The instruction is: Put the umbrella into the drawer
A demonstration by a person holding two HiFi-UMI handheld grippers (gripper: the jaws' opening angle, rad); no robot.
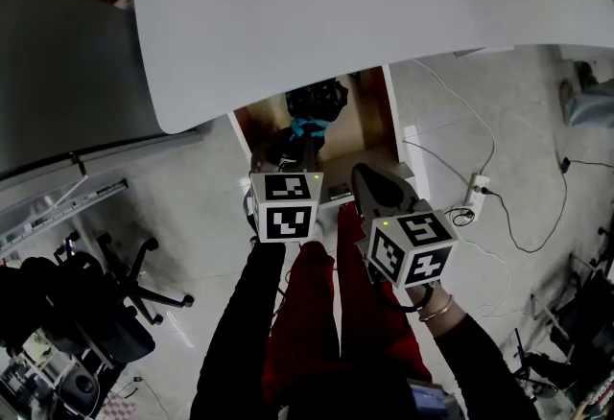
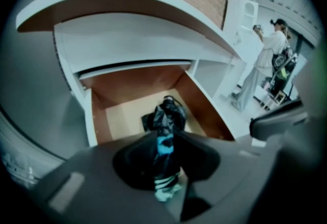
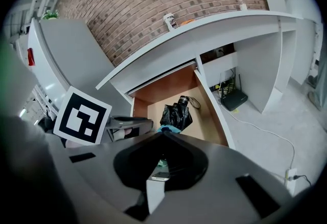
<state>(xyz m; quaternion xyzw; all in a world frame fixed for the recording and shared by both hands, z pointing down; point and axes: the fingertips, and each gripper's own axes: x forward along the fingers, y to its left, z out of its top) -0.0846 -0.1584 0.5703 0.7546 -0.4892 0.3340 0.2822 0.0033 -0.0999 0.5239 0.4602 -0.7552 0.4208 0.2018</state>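
Observation:
The black folded umbrella (image 1: pixel 318 102) lies inside the open wooden drawer (image 1: pixel 397 132) under the white desk, its teal part (image 1: pixel 309 128) toward me. My left gripper (image 1: pixel 291 155) hovers at the drawer's front, pointing steeply down. In the left gripper view the umbrella (image 2: pixel 167 113) runs up the narrow gap between that gripper's (image 2: pixel 166 141) jaws; whether the pads press on it is unclear. My right gripper (image 1: pixel 370 178) hangs just right of it, over the drawer's front edge. In the right gripper view its tips (image 3: pixel 163 135) meet, and the umbrella (image 3: pixel 178 114) lies beyond them.
The white desk top (image 1: pixel 336 6) overhangs the back of the drawer. An office chair (image 1: pixel 110 313) stands at the left, and a power strip (image 1: pixel 477 188) with cables lies on the floor at the right. A person (image 2: pixel 268 59) stands far off. A router (image 3: pixel 236 99) sits under the desk.

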